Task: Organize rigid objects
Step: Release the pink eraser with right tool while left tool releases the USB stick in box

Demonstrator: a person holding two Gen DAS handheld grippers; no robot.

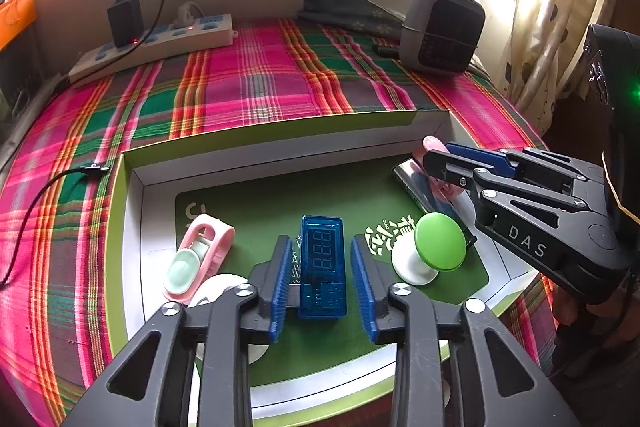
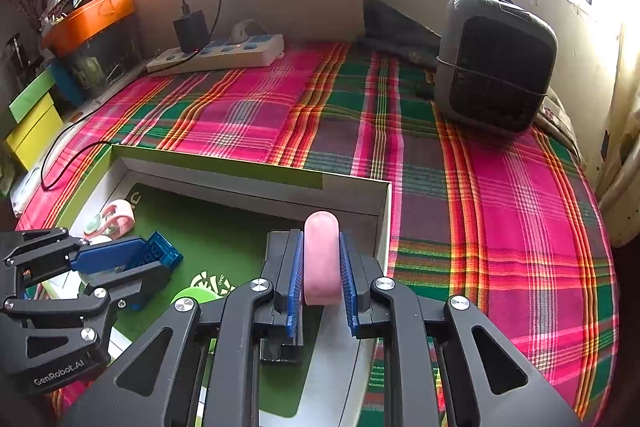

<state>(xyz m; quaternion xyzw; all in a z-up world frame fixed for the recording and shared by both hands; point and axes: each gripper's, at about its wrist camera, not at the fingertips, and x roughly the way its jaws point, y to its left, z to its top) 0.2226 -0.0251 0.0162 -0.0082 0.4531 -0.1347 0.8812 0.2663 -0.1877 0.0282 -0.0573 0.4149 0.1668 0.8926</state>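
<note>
A shallow green-rimmed box (image 1: 132, 227) lies on the plaid cloth. My left gripper (image 1: 321, 247) stands open around a blue see-through USB meter (image 1: 322, 267) that rests on the box's green card; a small gap shows at each pad. The same gripper (image 2: 154, 259) shows at the lower left of the right wrist view. My right gripper (image 2: 321, 239) is shut on a rounded pink piece (image 2: 321, 227) over the box's right corner, above a dark flat block (image 1: 420, 183). Also in the box are a pink clip with a mint disc (image 1: 200, 259) and a green-and-white knob (image 1: 436, 247).
A white power strip (image 1: 160, 43) with a black charger lies along the back wall. A grey heater-like appliance (image 1: 440, 27) stands at the back right. A black cable (image 1: 40, 195) crosses the cloth at the left. An orange tray (image 2: 92, 15) and coloured boxes (image 2: 32, 119) sit far left.
</note>
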